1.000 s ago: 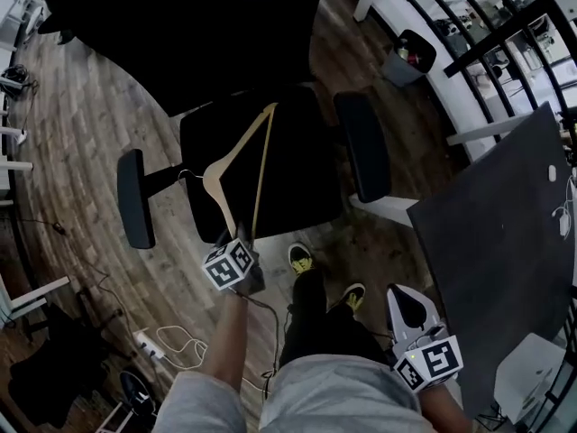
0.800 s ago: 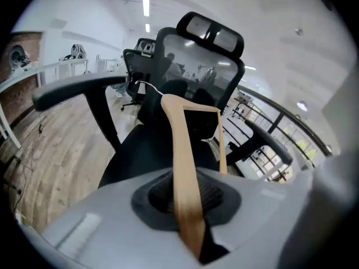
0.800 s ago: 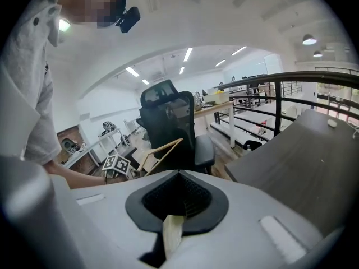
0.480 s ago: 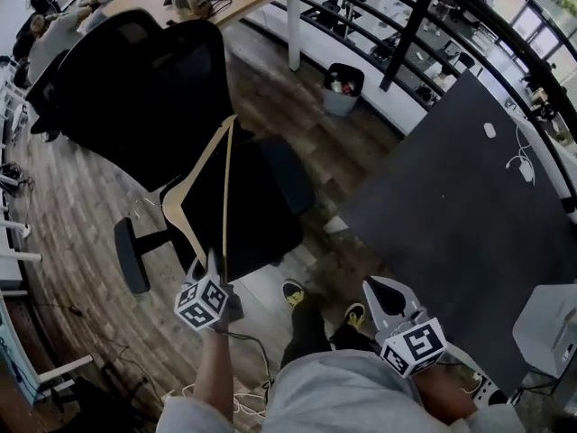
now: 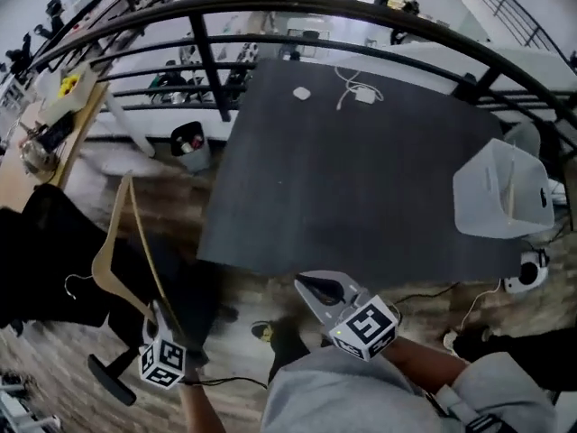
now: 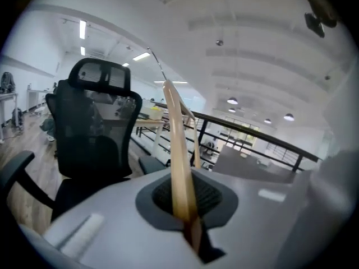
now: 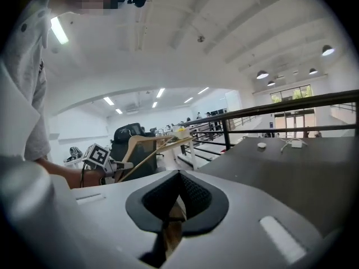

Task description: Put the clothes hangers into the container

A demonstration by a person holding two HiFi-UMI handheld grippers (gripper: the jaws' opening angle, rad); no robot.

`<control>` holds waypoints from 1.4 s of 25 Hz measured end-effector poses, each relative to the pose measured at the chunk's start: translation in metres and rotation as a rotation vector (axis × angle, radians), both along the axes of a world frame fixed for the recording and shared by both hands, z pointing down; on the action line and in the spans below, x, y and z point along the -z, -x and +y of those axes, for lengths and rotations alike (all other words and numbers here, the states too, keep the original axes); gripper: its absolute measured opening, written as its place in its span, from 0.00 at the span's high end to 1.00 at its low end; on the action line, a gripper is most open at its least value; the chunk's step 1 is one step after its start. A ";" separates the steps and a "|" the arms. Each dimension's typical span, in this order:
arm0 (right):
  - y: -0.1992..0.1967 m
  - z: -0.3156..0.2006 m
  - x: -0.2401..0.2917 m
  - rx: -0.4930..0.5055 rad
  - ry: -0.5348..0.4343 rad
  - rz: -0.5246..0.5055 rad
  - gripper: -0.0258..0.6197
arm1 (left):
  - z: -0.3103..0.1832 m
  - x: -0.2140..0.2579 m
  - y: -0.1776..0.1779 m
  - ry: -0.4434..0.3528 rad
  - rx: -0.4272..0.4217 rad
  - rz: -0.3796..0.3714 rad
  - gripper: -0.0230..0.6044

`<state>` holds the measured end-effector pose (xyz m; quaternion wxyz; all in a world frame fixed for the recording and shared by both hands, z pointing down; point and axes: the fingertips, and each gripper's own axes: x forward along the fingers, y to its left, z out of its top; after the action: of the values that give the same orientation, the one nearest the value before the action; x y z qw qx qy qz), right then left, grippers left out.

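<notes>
The pale wooden clothes hanger with a wire hook [image 5: 97, 262] is up in the air, off the near left corner of the dark grey table [image 5: 361, 179] and above the wooden floor. The left claw [image 5: 155, 318] pinches it at the very end of one arm, pads pressed on the wood. The rest of the hanger stands out long and unsupported.

Held that far out on an end, I judge that the hanger could swivel or slip in the pinch on a quick swing. Its free tip or hook could also catch the black office chair [image 5: 45, 242] just beside it, or the black metal railing [image 5: 207, 70] beyond the table's far edge. The translucent white plastic container [image 5: 500, 192] is well apart, at the table's right edge, so the carry crosses the whole top. The hook could snag the rim on the way in.

The right claw [image 5: 308, 285] hovers at the near edge, pressed together and holding nothing.

Whether the container stands on the table or just past it, I cannot tell. A pale stick shows through its wall, but its shape is unclear. The head view hides the exact grip point.
</notes>
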<state>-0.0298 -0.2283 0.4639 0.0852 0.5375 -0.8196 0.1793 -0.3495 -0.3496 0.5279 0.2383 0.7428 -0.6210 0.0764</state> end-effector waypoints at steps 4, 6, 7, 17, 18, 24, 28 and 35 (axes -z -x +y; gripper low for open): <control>-0.072 0.034 -0.005 -0.124 -0.017 0.014 0.96 | -0.008 0.008 -0.097 -0.046 -0.136 0.059 0.95; -0.104 0.058 -0.004 -0.211 -0.027 0.023 0.96 | -0.011 0.015 -0.151 -0.062 -0.240 0.075 0.95; -0.118 0.071 -0.002 -0.245 -0.030 0.024 0.96 | -0.008 0.020 -0.175 -0.072 -0.286 0.073 0.95; -0.262 0.190 0.031 -0.530 -0.124 0.015 0.96 | 0.077 0.111 -0.432 -0.152 -0.793 0.122 0.95; -0.278 0.201 0.036 -0.565 -0.140 0.023 0.96 | 0.088 0.124 -0.464 -0.176 -0.860 0.124 0.95; -0.341 0.277 0.059 -0.748 -0.204 0.063 0.96 | 0.180 0.187 -0.623 -0.244 -1.198 0.191 0.95; -0.363 0.319 0.065 -0.868 -0.230 0.084 0.96 | 0.247 0.208 -0.700 -0.215 -1.410 0.227 0.95; -0.381 0.379 0.071 -1.048 -0.254 0.103 0.96 | 0.343 0.210 -0.786 -0.088 -1.682 0.233 0.95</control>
<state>0.3508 0.1506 0.3932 -0.0413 0.8884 -0.4518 0.0706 0.4365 -0.0063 0.3184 0.1355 0.9689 0.1639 0.1268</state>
